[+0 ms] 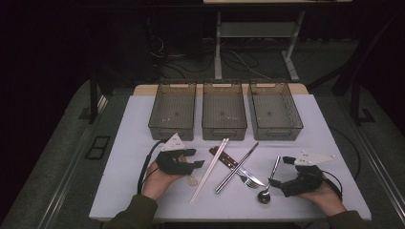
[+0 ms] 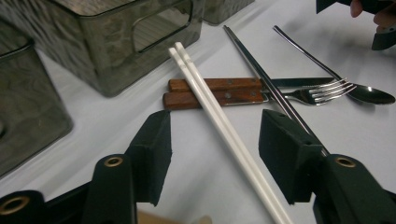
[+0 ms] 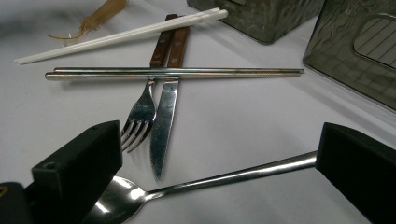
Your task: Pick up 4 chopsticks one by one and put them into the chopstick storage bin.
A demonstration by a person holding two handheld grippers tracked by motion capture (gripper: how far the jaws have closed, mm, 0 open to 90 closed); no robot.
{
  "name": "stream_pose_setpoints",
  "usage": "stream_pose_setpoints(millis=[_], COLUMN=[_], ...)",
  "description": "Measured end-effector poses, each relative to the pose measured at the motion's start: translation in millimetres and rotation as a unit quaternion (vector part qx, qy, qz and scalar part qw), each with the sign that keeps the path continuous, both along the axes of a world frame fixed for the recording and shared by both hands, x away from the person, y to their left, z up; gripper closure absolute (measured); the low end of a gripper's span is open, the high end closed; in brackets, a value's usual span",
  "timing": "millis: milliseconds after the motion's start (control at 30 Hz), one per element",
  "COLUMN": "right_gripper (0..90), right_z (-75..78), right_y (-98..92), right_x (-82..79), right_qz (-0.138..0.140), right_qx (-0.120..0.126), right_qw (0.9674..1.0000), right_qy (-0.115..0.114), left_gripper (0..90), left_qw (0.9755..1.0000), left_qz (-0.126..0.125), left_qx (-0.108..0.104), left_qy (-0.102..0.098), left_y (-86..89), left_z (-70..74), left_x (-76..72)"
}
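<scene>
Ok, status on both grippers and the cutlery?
Left gripper open, astride white chopsticks, no pinch. Right gripper open over spoon. Metal chopsticks cross fork and knife.

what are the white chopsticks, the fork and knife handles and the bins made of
White chopsticks: likely plastic or melamine, smooth, opaque, slightly glossy. Fork and knife handles: apparently wood, reddish-brown with metal rivets. Bins: probably translucent smoky plastic, since the ribbed floor shows through the walls.

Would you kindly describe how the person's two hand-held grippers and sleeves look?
Each hand-held gripper, left and right, is black with two blocky black jaws and a pale grey three-cornered plate on top. Brass-coloured rivets show on the left one. Black cables trail from both. The sleeves are olive green.
</scene>
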State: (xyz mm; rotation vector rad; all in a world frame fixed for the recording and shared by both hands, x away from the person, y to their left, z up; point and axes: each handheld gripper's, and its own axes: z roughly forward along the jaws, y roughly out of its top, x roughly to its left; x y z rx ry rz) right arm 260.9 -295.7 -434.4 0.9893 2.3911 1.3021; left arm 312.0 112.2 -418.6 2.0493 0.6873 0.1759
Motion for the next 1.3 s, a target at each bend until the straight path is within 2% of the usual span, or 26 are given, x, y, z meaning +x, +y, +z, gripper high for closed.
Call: stream_pose_setpoints(millis=[267,667,867,1133,1300], right_gripper=[0.5,0.5,0.5,0.5,0.5], right_z=[0.0,-0.2,-0.6,-0.2,-0.7], right_y=[-0.5,-1.0,-1.1,-1.0,-0.4], right_x=[0.0,-0.4,-0.2,-1.1,-0.7], right_qz=[-0.003,-0.006,-0.006,-0.006,-0.005], right_qx=[-0.001,-0.002,-0.003,-0.003,-0.005], right_qw=[1.0,1.0,1.0,1.0,1.0], right_qy=[-0.001,-0.002,-0.002,-0.003,-0.002], left_gripper=[49.4,51.8,53.4,55.7,57.4], left_qw=[0.9999,0.9997,0.9992,0.9978,0.997], left_qz=[-0.005,-0.008,-0.005,-0.003,-0.002], left_qx=[0.009,0.014,0.03,0.052,0.063], left_qy=[0.01,0.02,0.026,0.042,0.044], left_y=[-17.9,-36.8,-49.5,-53.0,-54.7], left_z=[-1.4,-6.8,-9.4,-14.9,-17.9], left_x=[8.3,19.8,24.1,22.4,22.2])
